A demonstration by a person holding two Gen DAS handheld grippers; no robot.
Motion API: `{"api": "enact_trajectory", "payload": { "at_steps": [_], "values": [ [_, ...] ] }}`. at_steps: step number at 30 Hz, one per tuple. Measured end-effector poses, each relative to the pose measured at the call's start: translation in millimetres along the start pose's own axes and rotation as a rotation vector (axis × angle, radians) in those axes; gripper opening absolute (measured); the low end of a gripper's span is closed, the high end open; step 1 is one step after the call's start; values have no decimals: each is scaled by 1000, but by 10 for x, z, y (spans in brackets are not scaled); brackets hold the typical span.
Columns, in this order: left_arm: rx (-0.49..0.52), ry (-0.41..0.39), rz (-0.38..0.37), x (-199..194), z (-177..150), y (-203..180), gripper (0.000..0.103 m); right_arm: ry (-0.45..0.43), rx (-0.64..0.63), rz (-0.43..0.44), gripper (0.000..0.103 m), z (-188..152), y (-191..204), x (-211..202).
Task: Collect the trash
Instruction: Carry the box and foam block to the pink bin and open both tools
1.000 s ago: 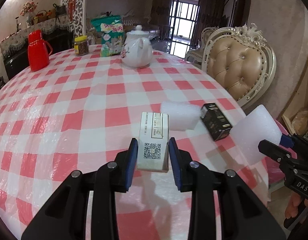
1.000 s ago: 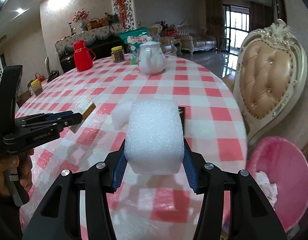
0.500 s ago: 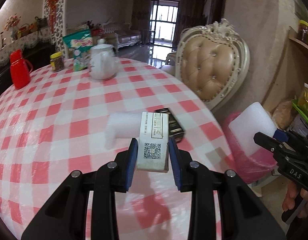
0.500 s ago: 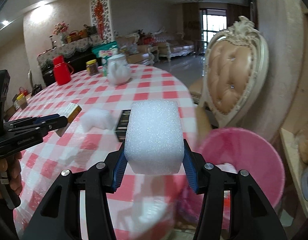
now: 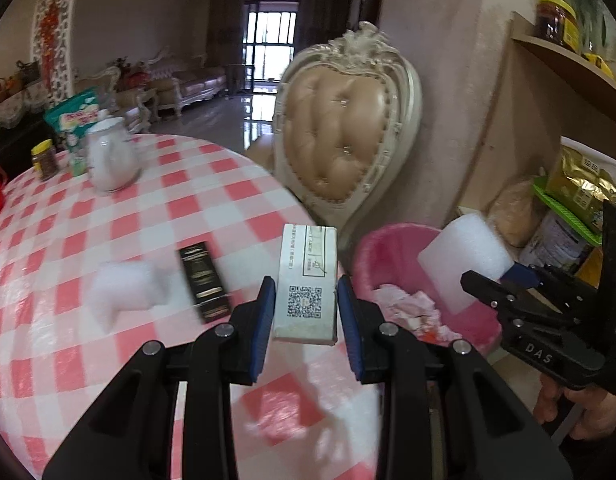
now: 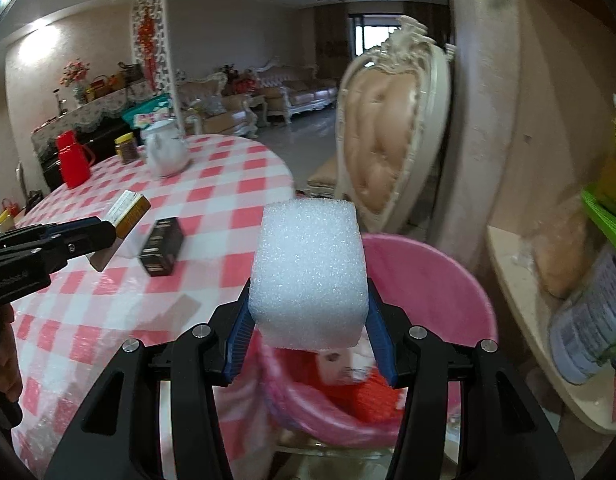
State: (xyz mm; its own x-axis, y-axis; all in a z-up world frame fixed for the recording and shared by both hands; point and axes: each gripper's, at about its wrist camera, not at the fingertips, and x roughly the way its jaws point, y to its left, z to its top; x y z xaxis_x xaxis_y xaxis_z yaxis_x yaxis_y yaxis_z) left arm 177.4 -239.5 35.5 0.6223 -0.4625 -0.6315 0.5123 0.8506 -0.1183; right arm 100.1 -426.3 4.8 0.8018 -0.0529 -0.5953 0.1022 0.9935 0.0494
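My left gripper [image 5: 306, 304] is shut on a small white carton with a QR code [image 5: 307, 280], held above the table's right edge. In the right wrist view that carton [image 6: 126, 210] shows at the left. My right gripper [image 6: 308, 324] is shut on a white foam block [image 6: 308, 272] and hangs over the pink trash bin [image 6: 440, 280]. The left wrist view shows that foam block [image 5: 460, 260] above the bin [image 5: 372, 256], which holds crumpled paper. A black box [image 5: 204, 282] and a second foam piece [image 5: 122, 290] lie on the checked tablecloth.
A cream padded chair [image 5: 344, 136] stands behind the bin. Shelves with jars and bags [image 5: 576, 184] fill the right side. A white teapot [image 5: 110, 158], a jar and a red jug [image 6: 72, 158] stand at the table's far side. A hand [image 5: 576, 412] grips the right gripper's handle.
Both grippers have swung to the right, off the table's middle toward the bin. The foam block now hangs over the bin's opening; the carton is near the table's edge.
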Motion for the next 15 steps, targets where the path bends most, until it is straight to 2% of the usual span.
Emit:
{"api": "enact_trajectory", "payload": {
  "at_steps": [15],
  "values": [
    [45,61,-122,628,206,-674,31,21,89,-86,50,-88,-664,84]
  ]
}}
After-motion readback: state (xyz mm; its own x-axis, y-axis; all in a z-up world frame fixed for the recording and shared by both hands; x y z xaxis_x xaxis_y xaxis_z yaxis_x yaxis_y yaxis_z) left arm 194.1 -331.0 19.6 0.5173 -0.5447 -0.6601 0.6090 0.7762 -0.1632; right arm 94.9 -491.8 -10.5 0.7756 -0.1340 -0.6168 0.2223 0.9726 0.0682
